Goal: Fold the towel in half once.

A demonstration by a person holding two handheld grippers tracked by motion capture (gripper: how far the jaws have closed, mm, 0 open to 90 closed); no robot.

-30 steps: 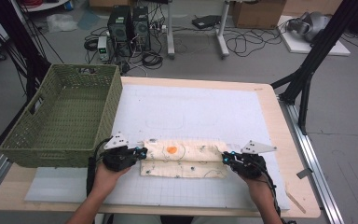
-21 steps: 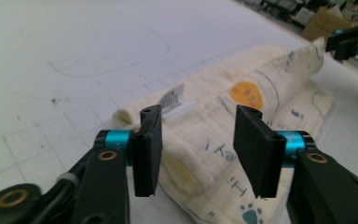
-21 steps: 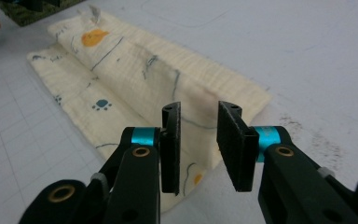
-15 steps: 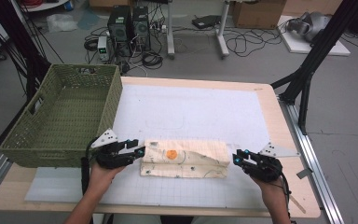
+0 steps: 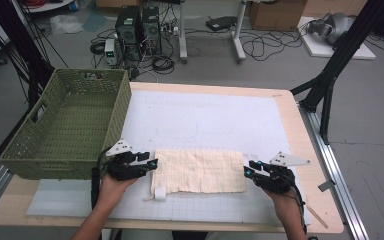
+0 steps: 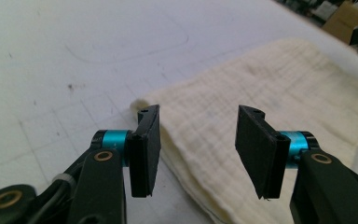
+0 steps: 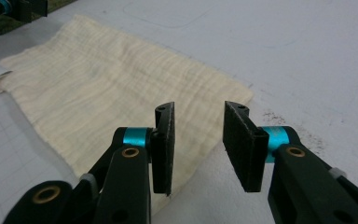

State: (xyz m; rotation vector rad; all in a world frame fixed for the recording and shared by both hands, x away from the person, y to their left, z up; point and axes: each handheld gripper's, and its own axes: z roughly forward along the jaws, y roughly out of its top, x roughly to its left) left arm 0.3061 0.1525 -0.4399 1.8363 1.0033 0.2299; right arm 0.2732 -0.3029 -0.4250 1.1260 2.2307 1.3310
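A cream cloth [image 5: 200, 171] lies flat as a folded rectangle on the white mat [image 5: 205, 120], with a small white tag [image 5: 160, 194] at its near left corner. My left gripper [image 5: 152, 164] rests at the cloth's left edge. Its jaws have just been opening and stand apart over the cloth [image 6: 270, 84], pressing on nothing, as the left gripper [image 6: 199, 112] view shows. My right gripper [image 5: 248, 169] sits at the cloth's right edge. Its jaws have just been opening too. In the right gripper [image 7: 199, 107] view they hang apart above the corner of the cloth [image 7: 88, 74].
A green woven basket [image 5: 120, 107] stands on the table's left side, close behind my left hand. The mat stretches bare beyond the cloth toward the table's far edge. Black frame legs [image 5: 330, 85] rise at the right.
Both grippers have let go of the cloth and their jaws have spread. The orange mark seen on the cloth before is now hidden; a plain face lies on top.
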